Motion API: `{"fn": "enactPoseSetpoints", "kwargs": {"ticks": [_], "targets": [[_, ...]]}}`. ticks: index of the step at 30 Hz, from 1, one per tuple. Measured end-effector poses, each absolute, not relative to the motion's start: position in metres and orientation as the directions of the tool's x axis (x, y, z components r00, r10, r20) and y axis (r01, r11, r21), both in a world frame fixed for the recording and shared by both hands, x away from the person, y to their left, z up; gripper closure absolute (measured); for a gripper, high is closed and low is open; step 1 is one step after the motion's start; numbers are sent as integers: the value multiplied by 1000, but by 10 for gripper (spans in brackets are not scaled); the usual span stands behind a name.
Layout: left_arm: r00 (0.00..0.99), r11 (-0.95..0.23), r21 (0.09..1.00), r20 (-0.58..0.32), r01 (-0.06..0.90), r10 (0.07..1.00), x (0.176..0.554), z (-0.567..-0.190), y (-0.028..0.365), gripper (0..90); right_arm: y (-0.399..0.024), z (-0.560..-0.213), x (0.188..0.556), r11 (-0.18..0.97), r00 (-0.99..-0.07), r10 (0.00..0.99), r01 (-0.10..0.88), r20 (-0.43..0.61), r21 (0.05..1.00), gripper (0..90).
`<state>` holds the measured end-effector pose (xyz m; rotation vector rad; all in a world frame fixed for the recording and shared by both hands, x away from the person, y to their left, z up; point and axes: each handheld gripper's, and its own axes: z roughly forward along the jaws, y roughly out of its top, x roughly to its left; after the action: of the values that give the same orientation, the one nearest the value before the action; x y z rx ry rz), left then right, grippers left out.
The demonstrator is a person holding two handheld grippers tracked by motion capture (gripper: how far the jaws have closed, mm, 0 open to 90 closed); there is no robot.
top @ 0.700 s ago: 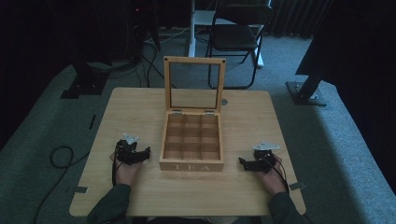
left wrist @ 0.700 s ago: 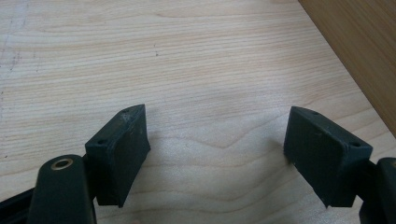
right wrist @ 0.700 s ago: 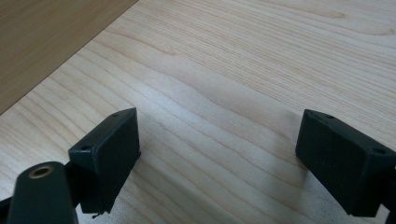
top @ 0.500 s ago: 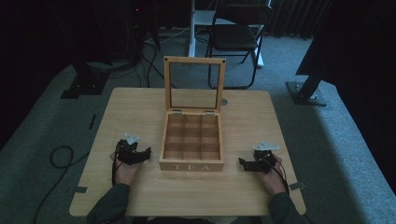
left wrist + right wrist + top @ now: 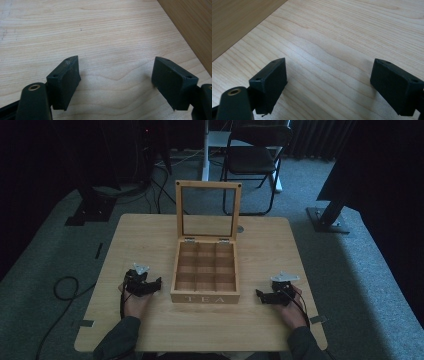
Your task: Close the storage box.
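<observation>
Wooden tea box sits mid-worktop, lid up, compartments empty. Nothing has shifted over the last moments: left hand-held gripper and right hand-held gripper rest either side of it, both spread wide, holding nothing. Work seems not yet begun.

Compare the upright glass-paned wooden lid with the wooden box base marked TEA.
The lid stands upright at the hinges; the box base lies flat on the table. The lid is one clear pane in a frame; the base is split into nine empty compartments. Both are light wood.
</observation>
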<state>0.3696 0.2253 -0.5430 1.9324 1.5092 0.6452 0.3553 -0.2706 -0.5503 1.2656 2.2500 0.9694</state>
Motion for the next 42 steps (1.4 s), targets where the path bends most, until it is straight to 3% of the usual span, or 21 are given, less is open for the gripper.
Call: {"fn": "enactPoseSetpoints", "kwargs": {"ticks": [8,16,31,42], "targets": [[212,-201,686,70,699,975,369,-537,223,348,-271,-550,355,357,-522,853,589,5,725,134],[212,-164,694,17,701,977,374,-526,228,397,-270,-550,355,355,-520,854,590,5,725,135],[223,-86,724,-95,684,970,386,-498,236,401,-270,-550,354,365,-534,845,583,4,725,139],[275,-120,752,-84,648,958,395,-472,230,399,-270,-550,354,365,-534,845,584,5,725,138]]}}
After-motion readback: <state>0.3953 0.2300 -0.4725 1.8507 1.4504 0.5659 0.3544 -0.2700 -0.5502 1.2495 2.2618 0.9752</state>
